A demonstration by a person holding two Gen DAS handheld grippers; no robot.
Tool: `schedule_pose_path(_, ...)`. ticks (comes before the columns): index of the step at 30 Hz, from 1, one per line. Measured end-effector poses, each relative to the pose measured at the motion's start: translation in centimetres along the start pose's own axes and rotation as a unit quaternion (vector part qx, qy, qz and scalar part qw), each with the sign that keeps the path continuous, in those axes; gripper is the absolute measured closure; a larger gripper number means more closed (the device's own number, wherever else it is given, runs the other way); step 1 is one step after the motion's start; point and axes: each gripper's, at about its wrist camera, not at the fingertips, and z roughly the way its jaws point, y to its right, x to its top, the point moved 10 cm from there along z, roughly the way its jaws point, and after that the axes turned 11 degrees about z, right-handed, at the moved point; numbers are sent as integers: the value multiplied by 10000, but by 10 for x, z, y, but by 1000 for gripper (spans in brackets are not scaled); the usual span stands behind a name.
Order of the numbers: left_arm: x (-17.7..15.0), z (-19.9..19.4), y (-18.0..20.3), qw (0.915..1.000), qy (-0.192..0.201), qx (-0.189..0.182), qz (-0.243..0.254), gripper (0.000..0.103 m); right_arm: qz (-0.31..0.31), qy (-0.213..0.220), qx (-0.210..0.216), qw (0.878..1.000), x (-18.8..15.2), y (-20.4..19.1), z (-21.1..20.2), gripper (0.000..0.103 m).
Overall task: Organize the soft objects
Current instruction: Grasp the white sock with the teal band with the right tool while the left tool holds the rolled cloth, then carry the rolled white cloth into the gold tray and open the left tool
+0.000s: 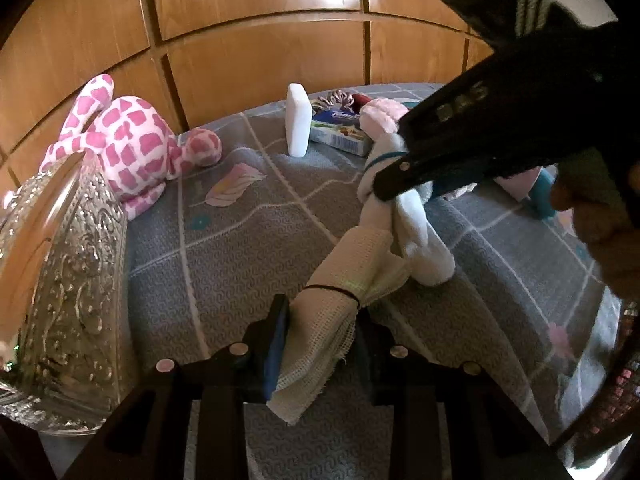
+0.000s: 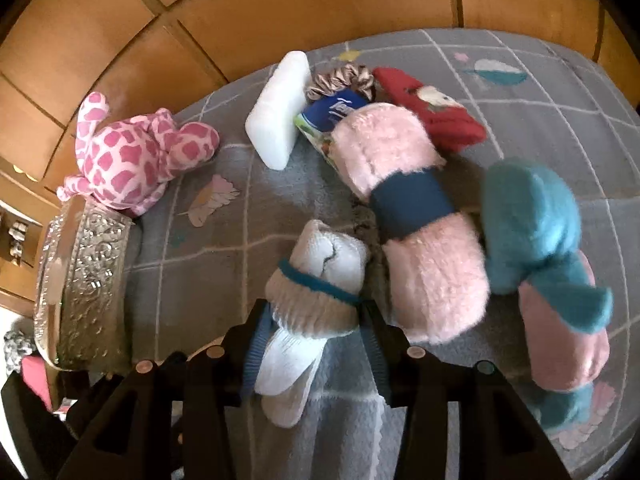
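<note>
Plush toy [image 2: 140, 156] behind ornate box [image 2: 88, 280], sponge [image 2: 280, 110] right.

You have a rolled beige gauze bandage [image 1: 340, 300], tied with a thin black band, clamped at its frayed lower end. Its upper end touches the rolled white sock bundle [image 2: 316, 276], which is bound by a teal band. Just beside that lie 2 fluffy rolls, a pink roll [image 2: 404, 220] with a dark blue band and a teal-and-pink roll [image 2: 548, 264]. A pink-and-white giraffe plush [image 2: 136, 160] lies well apart.
</note>
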Motion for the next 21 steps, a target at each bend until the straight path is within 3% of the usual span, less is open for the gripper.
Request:
schedule_pose_path(2, 0, -6, 0, 10000, -30, 1, -57, 76, -207, 124, -156, 9996, 3, -4, 4, 66)
schedule_pose_path(5, 4, -16, -4, 9998, 6, -65, -161, 78, -231, 60, -262, 9994, 3, -2, 12, 66)
schedule_pose_path(9, 16, -38, -8, 9994, 129, -186, -246, 81, 180, -179, 101, 9996, 3, 9, 14, 65)
schedule_pose_path(21, 47, -78, -32, 9968, 439, -304, -599, 83, -284, -34, -212, 9994, -4, 2, 12, 65)
